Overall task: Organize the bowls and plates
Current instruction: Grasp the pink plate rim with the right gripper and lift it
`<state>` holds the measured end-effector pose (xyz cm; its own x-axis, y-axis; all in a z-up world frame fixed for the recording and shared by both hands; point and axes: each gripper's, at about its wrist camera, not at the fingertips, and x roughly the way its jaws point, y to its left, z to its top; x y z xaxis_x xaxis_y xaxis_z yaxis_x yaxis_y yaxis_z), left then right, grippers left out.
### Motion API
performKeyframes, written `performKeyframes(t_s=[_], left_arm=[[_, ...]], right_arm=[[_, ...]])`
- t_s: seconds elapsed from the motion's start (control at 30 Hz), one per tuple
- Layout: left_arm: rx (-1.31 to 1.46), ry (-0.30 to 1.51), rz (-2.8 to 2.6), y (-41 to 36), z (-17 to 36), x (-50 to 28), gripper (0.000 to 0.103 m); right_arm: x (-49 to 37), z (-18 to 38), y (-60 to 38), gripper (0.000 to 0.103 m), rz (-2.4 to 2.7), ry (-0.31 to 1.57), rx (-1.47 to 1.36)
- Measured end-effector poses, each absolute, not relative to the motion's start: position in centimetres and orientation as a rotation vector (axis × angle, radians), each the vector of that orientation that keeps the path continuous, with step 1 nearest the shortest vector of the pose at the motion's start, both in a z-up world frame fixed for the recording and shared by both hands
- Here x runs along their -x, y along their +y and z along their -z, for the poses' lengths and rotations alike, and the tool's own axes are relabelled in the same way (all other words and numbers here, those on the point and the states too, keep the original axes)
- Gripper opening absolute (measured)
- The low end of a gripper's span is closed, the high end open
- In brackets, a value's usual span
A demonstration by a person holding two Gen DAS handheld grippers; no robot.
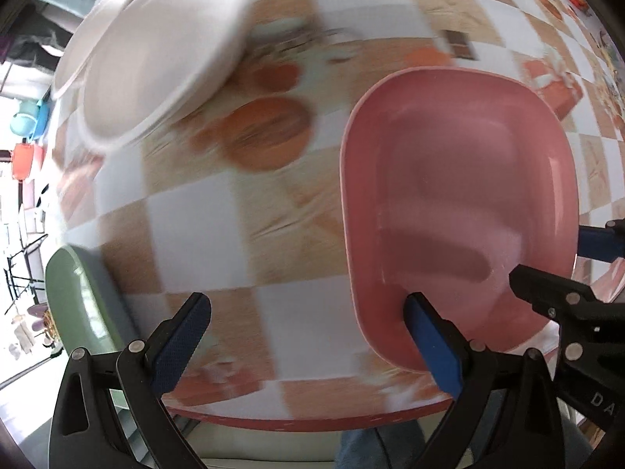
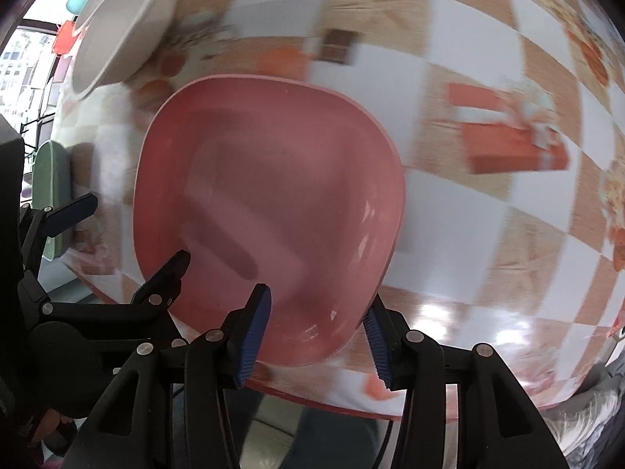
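A pink squarish bowl (image 1: pixel 461 203) (image 2: pixel 269 211) sits near the front edge of a checkered table. My right gripper (image 2: pixel 316 336) is open, its two fingers straddling the bowl's near rim, one inside and one outside; it shows in the left wrist view (image 1: pixel 547 269) at the bowl's right. My left gripper (image 1: pixel 308 340) is open and empty, its right finger over the bowl's near-left rim; it also shows in the right wrist view (image 2: pixel 129 230). White stacked bowls (image 1: pixel 156 58) (image 2: pixel 121 27) stand far left. A green bowl (image 1: pixel 78 301) (image 2: pixel 50 187) stands at the left edge.
The checkered orange-and-white tablecloth (image 1: pixel 242 234) (image 2: pixel 488 234) covers the table; its front edge runs just below the grippers. Coloured items (image 1: pixel 27 133) hang beyond the table at far left. The view is motion-blurred.
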<state>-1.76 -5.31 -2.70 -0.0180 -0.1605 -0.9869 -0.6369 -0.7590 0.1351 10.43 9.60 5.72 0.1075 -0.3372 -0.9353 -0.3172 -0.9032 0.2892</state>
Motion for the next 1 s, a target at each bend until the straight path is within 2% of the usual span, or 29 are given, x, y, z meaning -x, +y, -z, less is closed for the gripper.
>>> performKeyframes(t_s=[0.13, 0.27, 0.33, 0.37, 0.4, 0.5, 0.67, 0.77, 1.0], left_arm=[[1.897, 0.839, -1.847, -9.2, 2.1, 3.1, 0.100], [1.905, 0.794, -1.830, -13.4, 1.4, 6.0, 0.100], [1.909, 0.777, -1.830, -14.7, 1.0, 5.8, 0.100], [1.906, 0.771, -1.831, -15.2, 1.0, 6.6, 0.100], [1.906, 0.764, -1.832, -15.7, 0.8, 7.2, 0.101], [1.929, 0.708, -1.821, -13.9, 0.3, 6.9, 0.102], [1.951, 0.638, -1.806, -15.2, 0.3, 7.0, 0.103], [1.973, 0.587, -1.802, -16.8, 0.0, 8.1, 0.103], [1.950, 0.582, -1.820, -17.2, 0.9, 8.7, 0.103]], right_arm=[[-9.5, -6.5, 6.6, 0.049, 1.960, -0.709, -2.328], [-9.3, -6.6, 6.2, 0.051, 1.959, -0.827, -2.361], [-9.7, -6.8, 7.1, 0.063, 1.996, -0.837, -2.401], [-9.8, -6.9, 7.8, 0.074, 2.009, -0.847, -2.420], [-10.0, -6.8, 8.3, 0.078, 2.006, -0.874, -2.426], [-10.7, -6.3, 9.9, 0.080, 1.980, -0.907, -2.451], [-10.7, -5.9, 11.1, 0.084, 1.989, -0.927, -2.471], [-11.0, -4.2, 11.2, 0.102, 1.926, -0.982, -2.534], [-11.0, -4.2, 11.9, 0.103, 1.966, -0.894, -2.668]])
